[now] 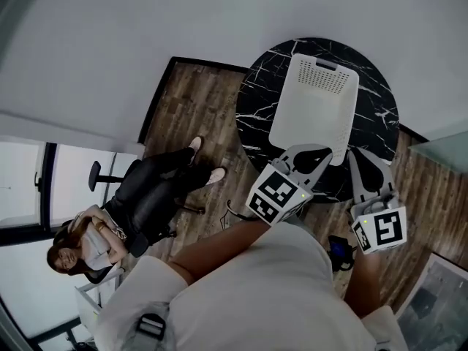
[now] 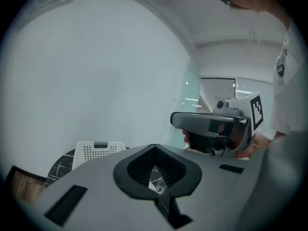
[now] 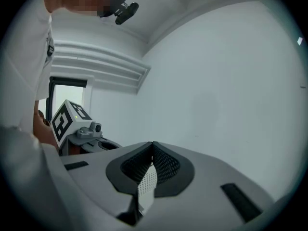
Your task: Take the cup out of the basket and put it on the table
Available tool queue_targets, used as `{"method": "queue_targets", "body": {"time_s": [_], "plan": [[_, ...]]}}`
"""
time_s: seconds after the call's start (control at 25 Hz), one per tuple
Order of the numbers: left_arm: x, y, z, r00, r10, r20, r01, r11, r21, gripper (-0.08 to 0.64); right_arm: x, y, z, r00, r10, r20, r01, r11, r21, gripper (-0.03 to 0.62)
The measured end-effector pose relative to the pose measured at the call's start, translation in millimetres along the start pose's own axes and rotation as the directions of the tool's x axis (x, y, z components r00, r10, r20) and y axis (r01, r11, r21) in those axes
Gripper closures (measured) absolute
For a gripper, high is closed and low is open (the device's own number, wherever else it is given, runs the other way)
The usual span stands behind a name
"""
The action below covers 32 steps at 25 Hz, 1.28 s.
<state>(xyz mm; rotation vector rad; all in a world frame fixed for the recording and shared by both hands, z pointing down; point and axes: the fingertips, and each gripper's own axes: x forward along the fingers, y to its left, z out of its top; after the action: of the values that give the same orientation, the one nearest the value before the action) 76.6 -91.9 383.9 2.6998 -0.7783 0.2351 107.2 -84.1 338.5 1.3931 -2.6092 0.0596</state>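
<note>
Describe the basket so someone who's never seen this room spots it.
Look for the round black marble table on the wood floor. The basket sits on it: rectangular plastic with small holes and a handle slot at one end. It is plain white against the veined dark top.

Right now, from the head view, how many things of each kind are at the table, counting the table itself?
Table: 1
Basket: 1
Hand-held gripper: 2 (left hand-held gripper, right hand-held gripper)
Cup: 0 in view
Total: 4
</note>
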Motion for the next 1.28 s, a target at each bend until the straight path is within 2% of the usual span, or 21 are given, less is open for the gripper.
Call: {"method": "queue_targets", "body": {"time_s": [0.2, 0.68, 0.92, 1.28], "plan": [[-28.7, 17.0, 35.0, 0.993, 0.049, 0.11, -0.052, 0.998, 0.02, 0.555, 7.3, 19.5, 31.0, 0.997, 0.007, 0.076, -0.009, 0.999, 0.03, 0.584], [-75.4, 15.1, 92.2, 0.957, 0.09, 0.276, -0.113, 0.991, 0.069, 0.555, 13.8, 61.3, 80.5, 0.982, 0.055, 0.18, -0.061, 0.998, 0.031, 0.584], [-79.7, 17.1, 97.1, 0.951, 0.102, 0.293, -0.128, 0.989, 0.072, 0.555, 18.2, 64.6, 88.5, 0.98, 0.055, 0.194, -0.061, 0.998, 0.029, 0.586], [-86.2, 19.8, 88.5, 0.954, 0.109, 0.28, -0.128, 0.991, 0.048, 0.555, 21.4, 68.5, 85.1, 0.982, 0.052, 0.18, -0.06, 0.997, 0.041, 0.586]]}}
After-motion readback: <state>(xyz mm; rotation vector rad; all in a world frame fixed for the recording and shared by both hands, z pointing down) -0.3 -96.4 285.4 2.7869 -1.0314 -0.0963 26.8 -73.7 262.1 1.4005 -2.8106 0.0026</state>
